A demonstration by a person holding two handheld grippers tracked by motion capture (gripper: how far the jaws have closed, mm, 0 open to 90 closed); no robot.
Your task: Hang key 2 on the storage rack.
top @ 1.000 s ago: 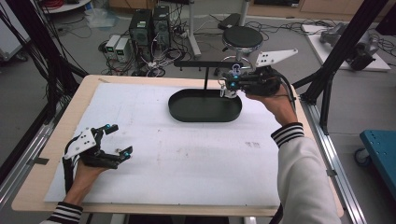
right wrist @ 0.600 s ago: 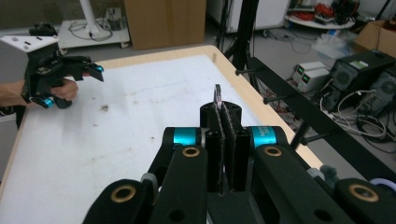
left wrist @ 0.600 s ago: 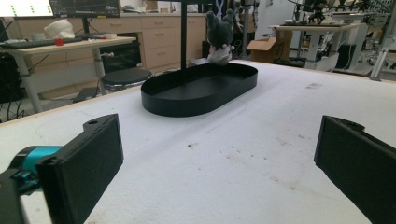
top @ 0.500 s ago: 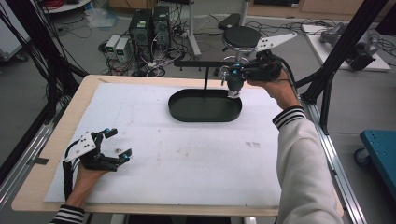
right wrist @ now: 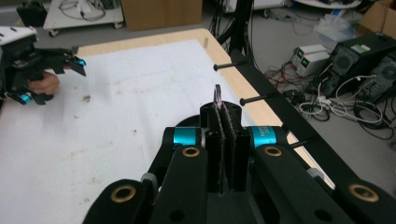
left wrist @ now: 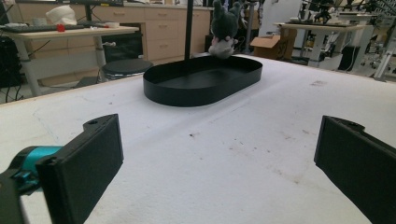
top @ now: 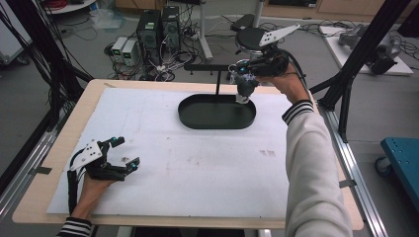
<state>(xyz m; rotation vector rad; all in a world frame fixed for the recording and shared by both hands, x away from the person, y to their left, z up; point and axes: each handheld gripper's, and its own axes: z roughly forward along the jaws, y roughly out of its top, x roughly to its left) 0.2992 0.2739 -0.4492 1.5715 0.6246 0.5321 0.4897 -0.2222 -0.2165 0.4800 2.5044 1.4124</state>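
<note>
A small grey plush toy (top: 243, 89) (left wrist: 223, 28) hangs over the far right end of the black oval tray (top: 197, 118) (left wrist: 196, 91). My right gripper (top: 238, 74) (right wrist: 223, 109) is shut on a thin ring (right wrist: 217, 93) at the toy's top. It is held just below the right end of the black stand's crossbar (top: 207, 66). Two of the stand's pegs (right wrist: 229, 66) jut out right behind the shut jaws. My left gripper (top: 126, 152) (left wrist: 219, 154) rests on the white mat at the near left, open with nothing between its pads (left wrist: 88, 158).
The stand's post (top: 217, 81) (left wrist: 188, 28) rises behind the tray. A white mat (top: 197, 168) covers most of the wooden table (top: 89, 103). Computers, cables and a stool (top: 249, 37) are on the floor beyond the far edge.
The right gripper has carried the hanging toy farther back and slightly up, from over the tray toward the crossbar. The left gripper has stayed put.
</note>
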